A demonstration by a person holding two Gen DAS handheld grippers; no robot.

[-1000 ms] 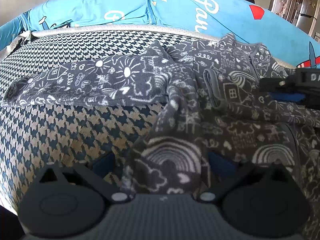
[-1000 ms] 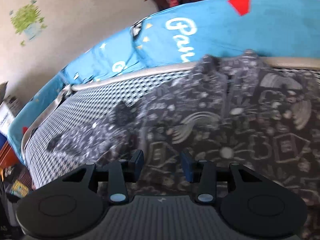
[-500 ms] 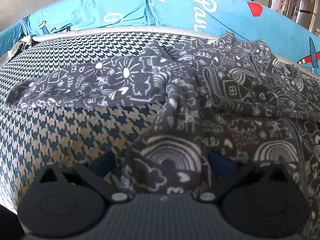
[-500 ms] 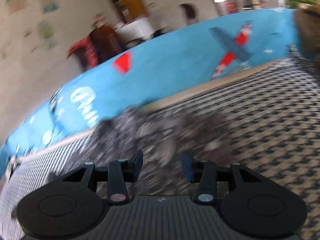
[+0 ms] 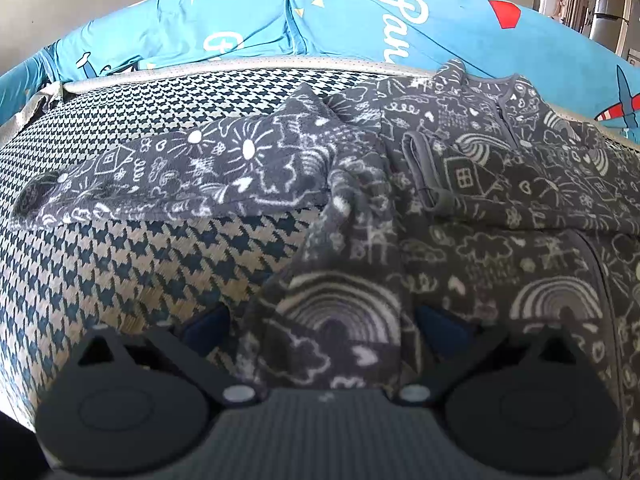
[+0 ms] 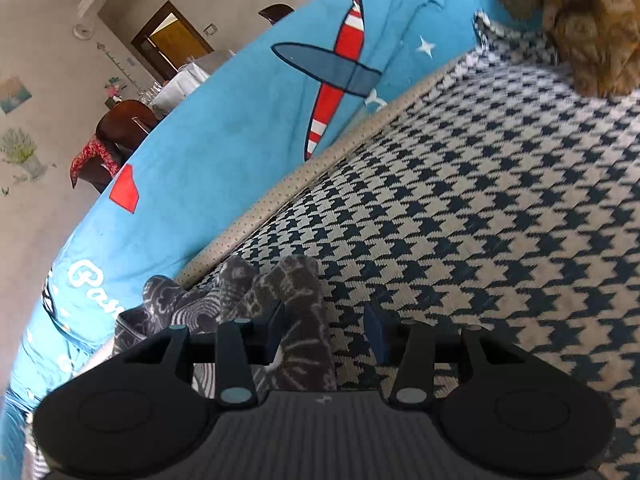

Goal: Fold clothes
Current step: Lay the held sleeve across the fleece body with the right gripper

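Left wrist view: left gripper fingers spread astride the garment; right gripper fingers spread, low.

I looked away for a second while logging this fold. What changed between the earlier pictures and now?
The right gripper, open, swung right off the garment's body to its sleeve end, and has left the left view. The left gripper stays open over the grey doodle-print garment, which lies unmoved.

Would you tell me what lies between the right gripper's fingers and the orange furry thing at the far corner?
In the right wrist view, only bare houndstooth cover lies between the right gripper and the orange furry thing.
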